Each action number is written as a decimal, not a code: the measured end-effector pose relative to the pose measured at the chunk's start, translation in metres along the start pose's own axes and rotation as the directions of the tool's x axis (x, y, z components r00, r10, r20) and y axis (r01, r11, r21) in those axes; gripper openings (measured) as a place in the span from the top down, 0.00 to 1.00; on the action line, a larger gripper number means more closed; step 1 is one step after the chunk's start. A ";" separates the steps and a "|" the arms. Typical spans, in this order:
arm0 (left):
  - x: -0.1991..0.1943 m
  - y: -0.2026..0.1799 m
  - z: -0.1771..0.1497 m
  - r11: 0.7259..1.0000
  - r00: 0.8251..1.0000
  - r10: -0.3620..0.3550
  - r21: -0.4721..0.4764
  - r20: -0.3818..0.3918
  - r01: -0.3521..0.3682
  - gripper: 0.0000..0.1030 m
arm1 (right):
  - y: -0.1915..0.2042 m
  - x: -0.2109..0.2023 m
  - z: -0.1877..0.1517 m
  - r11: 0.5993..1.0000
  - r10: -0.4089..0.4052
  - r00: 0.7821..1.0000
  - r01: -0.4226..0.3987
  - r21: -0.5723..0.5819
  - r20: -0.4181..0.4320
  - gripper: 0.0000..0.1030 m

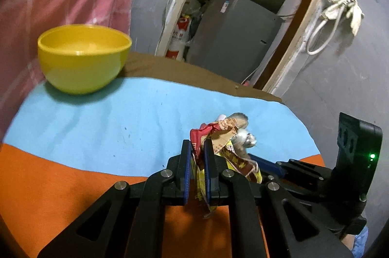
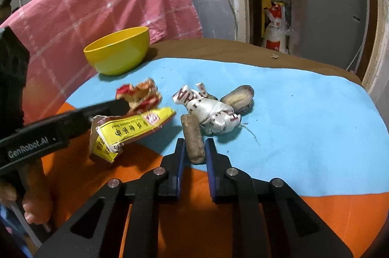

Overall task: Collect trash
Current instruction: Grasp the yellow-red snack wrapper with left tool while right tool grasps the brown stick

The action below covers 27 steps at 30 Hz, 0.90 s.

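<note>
The left gripper is seen clamped on a crumpled red and yellow wrapper, which is held clear of the blue cloth so that it can be carried without dragging. In the right wrist view the wrapper is seen hanging from the black fingers that reach in from the left, with its torn end drooping over the orange cloth.

The right gripper is closed around a small brown cylindrical scrap, which lies along the line of the fingers; the pads are seen pressed against its two long sides. The scrap is judged to be resting on the cloth, at the border of the blue and orange areas, rather than lifted.

Two further items remain on the blue cloth just beyond the scrap: a white knotted ribbon bundle, which touches or nearly touches the scrap's far end, and a rounded brownish peel-like piece beside it.

A yellow bowl is placed at the far left of the table, well apart from the trash and against a pink checked cloth. It appears empty and is judged to be the intended receptacle. Both grippers being loaded, transfer to the bowl is the likely next operation.
</note>
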State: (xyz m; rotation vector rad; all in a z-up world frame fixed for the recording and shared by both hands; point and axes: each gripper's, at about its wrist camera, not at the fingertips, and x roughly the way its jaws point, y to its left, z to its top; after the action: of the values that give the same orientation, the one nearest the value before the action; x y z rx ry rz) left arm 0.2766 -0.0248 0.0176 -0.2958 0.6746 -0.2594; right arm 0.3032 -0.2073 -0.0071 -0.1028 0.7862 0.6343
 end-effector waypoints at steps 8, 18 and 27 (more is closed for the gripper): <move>-0.014 -0.010 0.002 0.998 1.000 -0.002 0.056 0.019 0.001 0.93 | -0.002 -0.014 -0.009 0.999 0.027 0.999 -0.028 0.022 0.031 0.88; -0.033 -0.012 -0.013 0.996 1.000 -0.003 0.089 0.002 0.003 0.93 | -0.009 -0.024 -0.017 0.999 0.010 0.999 -0.011 0.035 0.032 0.88; -0.052 -0.007 -0.025 0.998 1.000 -0.025 0.064 -0.004 0.025 0.93 | -0.006 -0.035 -0.030 0.999 -0.002 0.999 0.000 0.036 0.052 0.88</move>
State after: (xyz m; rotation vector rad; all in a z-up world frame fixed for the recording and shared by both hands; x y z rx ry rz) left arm 0.2209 -0.0191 0.0315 -0.2430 0.6647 -0.3050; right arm 0.2696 -0.2393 -0.0047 -0.0539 0.7463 0.6192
